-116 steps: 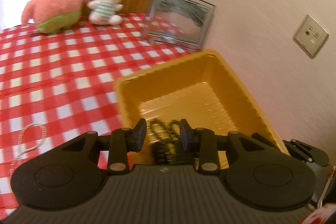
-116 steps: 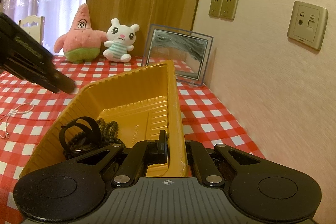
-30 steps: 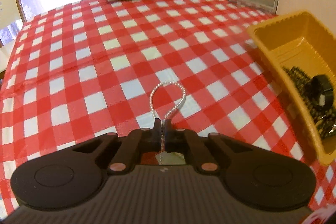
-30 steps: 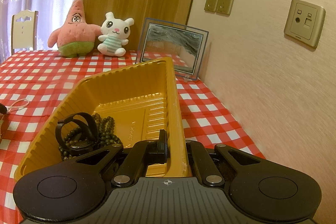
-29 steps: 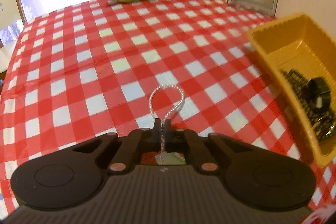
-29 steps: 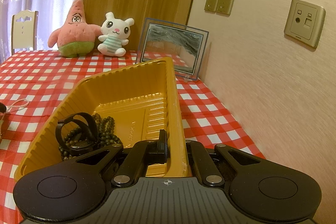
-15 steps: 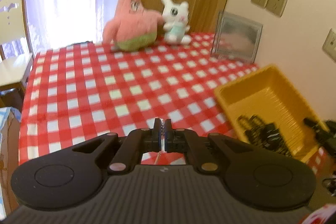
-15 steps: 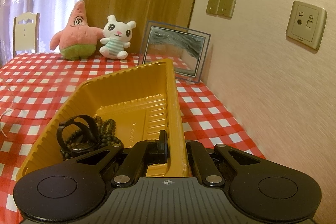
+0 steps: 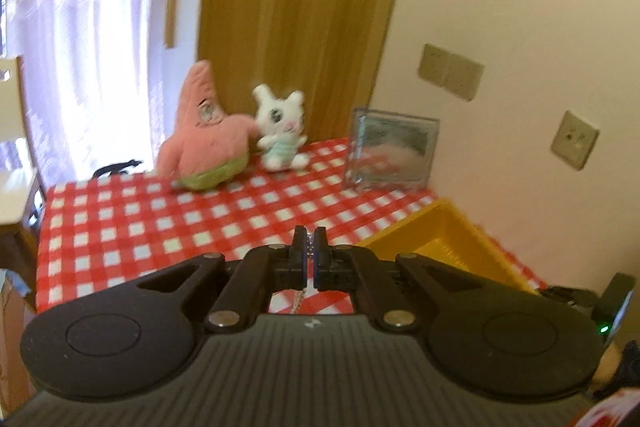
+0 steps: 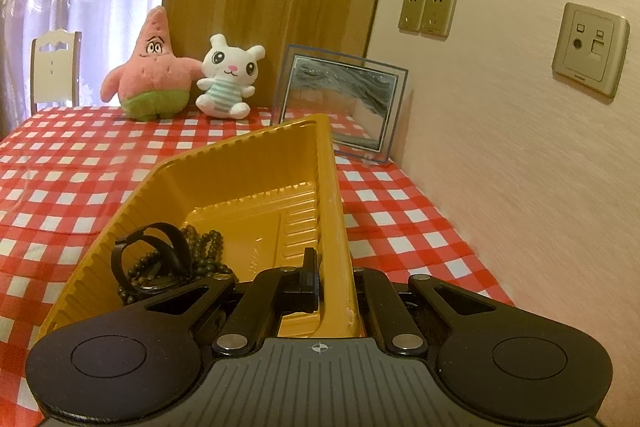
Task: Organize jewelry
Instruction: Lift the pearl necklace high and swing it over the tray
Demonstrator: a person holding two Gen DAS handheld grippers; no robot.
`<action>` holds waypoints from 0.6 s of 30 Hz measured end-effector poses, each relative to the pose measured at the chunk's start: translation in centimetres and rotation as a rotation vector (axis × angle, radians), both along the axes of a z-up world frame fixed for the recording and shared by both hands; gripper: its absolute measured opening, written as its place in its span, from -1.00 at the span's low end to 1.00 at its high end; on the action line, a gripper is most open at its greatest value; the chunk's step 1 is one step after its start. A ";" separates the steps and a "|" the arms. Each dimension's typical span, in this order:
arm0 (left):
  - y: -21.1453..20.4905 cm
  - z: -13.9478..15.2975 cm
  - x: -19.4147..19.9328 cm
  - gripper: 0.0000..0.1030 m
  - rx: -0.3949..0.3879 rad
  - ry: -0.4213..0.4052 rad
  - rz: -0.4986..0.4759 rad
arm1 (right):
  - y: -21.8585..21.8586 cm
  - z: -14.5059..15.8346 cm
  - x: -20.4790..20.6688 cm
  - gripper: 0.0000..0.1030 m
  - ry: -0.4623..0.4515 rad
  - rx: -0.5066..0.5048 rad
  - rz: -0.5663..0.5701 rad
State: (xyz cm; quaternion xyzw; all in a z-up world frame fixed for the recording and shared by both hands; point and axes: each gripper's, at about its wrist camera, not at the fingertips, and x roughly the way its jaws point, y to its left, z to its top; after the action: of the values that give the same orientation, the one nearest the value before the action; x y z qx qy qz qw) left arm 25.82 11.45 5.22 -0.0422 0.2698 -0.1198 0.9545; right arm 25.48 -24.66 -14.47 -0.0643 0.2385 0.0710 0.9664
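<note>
left tongs (image 9: pixel 308 241) clenched on a thin chain (image 9: pixel 308 237), high over the tabletop (image 9: pixel 160 227); it could slip out. right tongs (image 10: pixel 332 275) pinch the tray (image 10: pixel 240 163) wall; a tug tips it.

Left wrist view: raised above the checked table (image 9: pixel 120 227), facing its far end, the yellow tray (image 9: pixel 452 239) low at right. Right wrist view: low, hard against the same tray's near wall (image 10: pixel 336 227). Shared: pink plush (image 9: pixel 204 135), white plush (image 9: pixel 280 131), picture frame (image 9: pixel 392 155), wall sockets (image 9: pixel 450 77).
</note>
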 end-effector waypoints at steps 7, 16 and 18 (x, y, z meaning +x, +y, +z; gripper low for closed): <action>-3.7 1.8 1.2 -0.97 -0.037 -0.056 -0.122 | 0.0 0.0 0.0 -0.94 -0.001 0.010 0.003; -9.8 2.5 4.1 -0.97 -0.131 -0.096 -0.260 | 0.1 0.0 0.0 -0.94 -0.001 0.018 0.005; -11.4 2.2 4.7 -0.97 -0.150 -0.081 -0.282 | 0.1 0.0 -0.1 -0.94 -0.002 0.019 0.006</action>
State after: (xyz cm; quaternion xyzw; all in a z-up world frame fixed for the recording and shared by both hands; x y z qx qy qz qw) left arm 30.49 0.05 7.38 -0.0699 0.2247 -0.2740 0.9325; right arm 25.42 -24.54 -14.44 -0.0558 0.2368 0.0760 0.9670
